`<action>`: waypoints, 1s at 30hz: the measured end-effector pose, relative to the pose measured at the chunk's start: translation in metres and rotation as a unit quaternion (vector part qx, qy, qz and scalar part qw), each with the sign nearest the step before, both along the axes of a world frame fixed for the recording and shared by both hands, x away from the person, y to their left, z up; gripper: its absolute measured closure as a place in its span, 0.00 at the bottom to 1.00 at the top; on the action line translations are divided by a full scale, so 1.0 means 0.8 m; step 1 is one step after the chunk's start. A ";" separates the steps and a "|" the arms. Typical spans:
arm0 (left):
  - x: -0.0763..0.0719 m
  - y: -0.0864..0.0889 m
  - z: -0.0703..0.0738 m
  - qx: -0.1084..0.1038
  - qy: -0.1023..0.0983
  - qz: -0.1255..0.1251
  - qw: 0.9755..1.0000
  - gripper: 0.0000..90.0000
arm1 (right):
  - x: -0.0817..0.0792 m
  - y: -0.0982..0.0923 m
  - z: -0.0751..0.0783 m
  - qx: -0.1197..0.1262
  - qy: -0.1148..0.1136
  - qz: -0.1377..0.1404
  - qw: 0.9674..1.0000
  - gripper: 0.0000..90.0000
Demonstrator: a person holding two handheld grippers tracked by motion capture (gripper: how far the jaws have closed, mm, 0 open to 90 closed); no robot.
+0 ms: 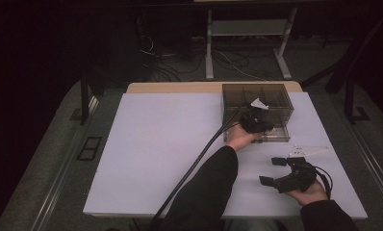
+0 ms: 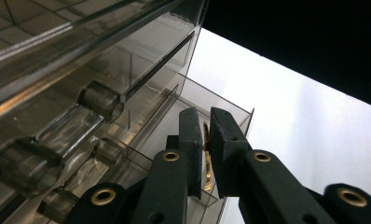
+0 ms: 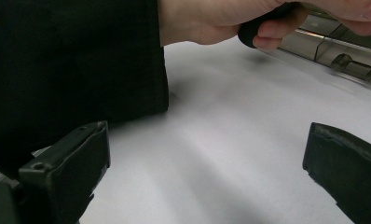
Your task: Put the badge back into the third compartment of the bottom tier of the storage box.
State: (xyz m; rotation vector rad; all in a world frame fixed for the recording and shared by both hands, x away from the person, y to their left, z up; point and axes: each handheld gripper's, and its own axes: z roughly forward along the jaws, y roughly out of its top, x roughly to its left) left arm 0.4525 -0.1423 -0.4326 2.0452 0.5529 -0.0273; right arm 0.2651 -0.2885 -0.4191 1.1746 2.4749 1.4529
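Note:
A smoky clear plastic drawer box [image 1: 257, 98] stands at the back right of the white table [image 1: 165, 144]. My left gripper [image 1: 257, 121] is at its front, held by a hand in a dark sleeve. In the left gripper view my left gripper [image 2: 206, 119] has its jaws almost together, pinching a small brass piece [image 2: 206, 140] over a pulled-out drawer [image 2: 230, 112]. My right gripper [image 1: 272, 171] rests near the table's front right, jaws wide apart. In its own view my right gripper [image 3: 204, 140] has nothing between its fingers.
A flat white part [image 1: 307, 150] lies on the table just right of the box's front. Round clear drawer knobs [image 2: 97, 98] stick out close to my left jaws. The other hand [image 3: 221, 18] and its dark sleeve [image 3: 76, 60] hang ahead of my right gripper. A black cable [image 1: 199, 159] crosses the table.

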 end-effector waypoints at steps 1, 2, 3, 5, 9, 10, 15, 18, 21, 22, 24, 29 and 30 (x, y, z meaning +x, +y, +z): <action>0.000 0.001 0.000 -0.002 0.002 -0.001 1.000 0.88 | 0.000 0.000 0.000 0.000 0.000 0.000 1.000 0.00; 0.000 0.001 0.001 -0.004 0.005 -0.003 1.000 0.87 | 0.000 0.000 0.000 0.000 -0.001 0.000 1.000 0.00; -0.001 0.002 0.003 -0.003 0.007 -0.004 1.000 0.86 | 0.000 0.000 0.000 0.000 -0.002 0.000 1.000 0.00; -0.003 0.004 0.006 -0.004 0.008 -0.007 1.000 0.83 | 0.000 -0.001 0.000 0.000 -0.002 0.000 1.000 0.00; -0.006 0.013 0.016 -0.002 0.000 -0.010 1.000 0.79 | 0.000 -0.001 0.000 0.000 -0.002 -0.001 1.000 0.00; -0.007 0.015 0.018 0.000 0.000 -0.010 1.000 0.79 | 0.000 0.000 0.000 0.000 -0.002 -0.001 1.000 0.00; -0.011 0.029 0.033 -0.001 -0.005 -0.013 1.000 0.74 | 0.000 0.000 0.000 0.000 -0.002 -0.002 1.000 0.00; -0.014 0.037 0.041 -0.003 -0.006 -0.016 1.000 0.69 | 0.000 0.000 0.000 0.000 -0.002 -0.002 1.000 0.00; -0.016 0.045 0.048 -0.006 -0.007 -0.023 1.000 0.66 | -0.001 0.000 0.000 0.002 0.000 -0.003 1.000 0.00; -0.017 0.048 0.050 -0.007 -0.008 -0.026 1.000 0.64 | -0.001 0.000 0.000 0.001 0.000 -0.003 1.000 0.00; -0.018 0.052 0.054 -0.007 -0.008 -0.028 1.000 0.59 | -0.001 0.000 0.000 0.001 0.000 -0.003 1.000 0.00; -0.022 0.062 0.063 -0.006 -0.011 -0.040 0.999 0.50 | -0.001 -0.001 0.000 -0.001 0.000 -0.003 1.000 0.00; -0.023 0.064 0.065 -0.005 -0.012 -0.042 0.999 0.48 | -0.001 0.000 0.000 0.000 0.001 -0.004 1.000 0.00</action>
